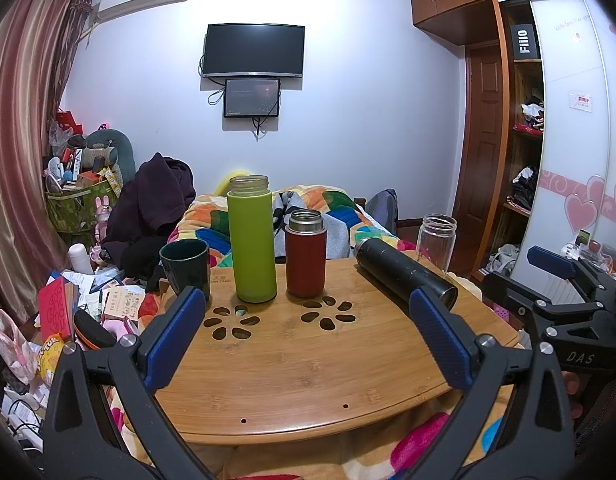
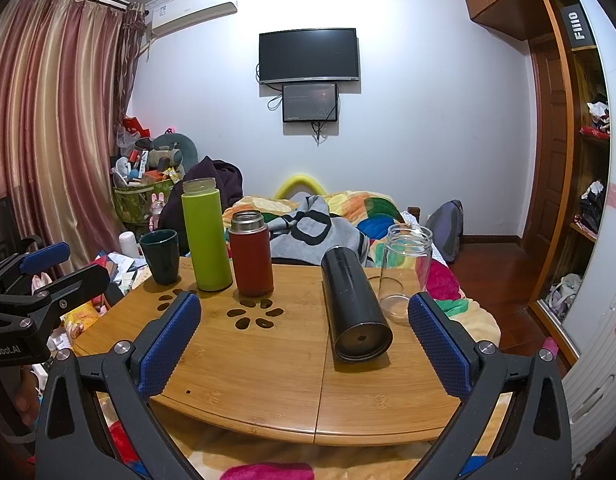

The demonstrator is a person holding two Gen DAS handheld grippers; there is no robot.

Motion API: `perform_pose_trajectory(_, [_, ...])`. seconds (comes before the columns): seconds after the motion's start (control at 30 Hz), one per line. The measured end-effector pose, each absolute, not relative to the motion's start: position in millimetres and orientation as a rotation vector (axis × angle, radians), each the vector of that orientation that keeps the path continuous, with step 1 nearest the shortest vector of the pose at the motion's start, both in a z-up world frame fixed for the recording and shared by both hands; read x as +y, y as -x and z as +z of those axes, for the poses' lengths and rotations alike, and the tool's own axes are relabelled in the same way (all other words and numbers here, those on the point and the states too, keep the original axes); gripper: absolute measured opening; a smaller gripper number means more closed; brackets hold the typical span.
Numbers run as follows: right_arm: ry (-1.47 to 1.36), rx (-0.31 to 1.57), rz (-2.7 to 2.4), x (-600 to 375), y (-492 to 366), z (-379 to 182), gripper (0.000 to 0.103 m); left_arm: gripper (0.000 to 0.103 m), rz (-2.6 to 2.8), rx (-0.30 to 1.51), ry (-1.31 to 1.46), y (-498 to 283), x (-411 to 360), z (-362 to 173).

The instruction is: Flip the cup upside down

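Observation:
A black flask [image 1: 403, 270] [image 2: 353, 306] lies on its side on the bamboo table [image 1: 292, 372] [image 2: 268, 360], its base toward me. Standing upright are a dark green cup [image 1: 186, 266] [image 2: 160, 256], a tall green bottle [image 1: 252, 240] [image 2: 206, 234], a red flask [image 1: 306, 254] [image 2: 250, 254] and a clear glass jar [image 1: 435, 242] [image 2: 403, 272]. My left gripper [image 1: 308, 336] is open and empty over the table's front. My right gripper [image 2: 304, 340] is open and empty, with the black flask lying between its fingers farther out.
The table stands on a bed with a colourful blanket [image 2: 355, 208]. Clutter and boxes lie on the floor to the left [image 1: 88, 292]. A wardrobe [image 1: 523, 140] stands at the right, a TV [image 1: 254, 50] hangs on the far wall.

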State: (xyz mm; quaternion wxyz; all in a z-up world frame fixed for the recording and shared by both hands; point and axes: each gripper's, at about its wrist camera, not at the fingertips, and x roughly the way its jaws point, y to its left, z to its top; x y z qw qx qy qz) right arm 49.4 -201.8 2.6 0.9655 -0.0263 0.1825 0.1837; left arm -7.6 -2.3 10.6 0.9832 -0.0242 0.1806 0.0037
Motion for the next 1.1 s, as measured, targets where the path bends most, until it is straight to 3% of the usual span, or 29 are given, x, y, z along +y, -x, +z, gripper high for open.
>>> perform_pose_trajectory(1.1, [0.044,0.377,0.374,-201.6,-48.0,4.8,0.103,0.103,-0.007,0.383,0.037,2.5,-4.7,10.7])
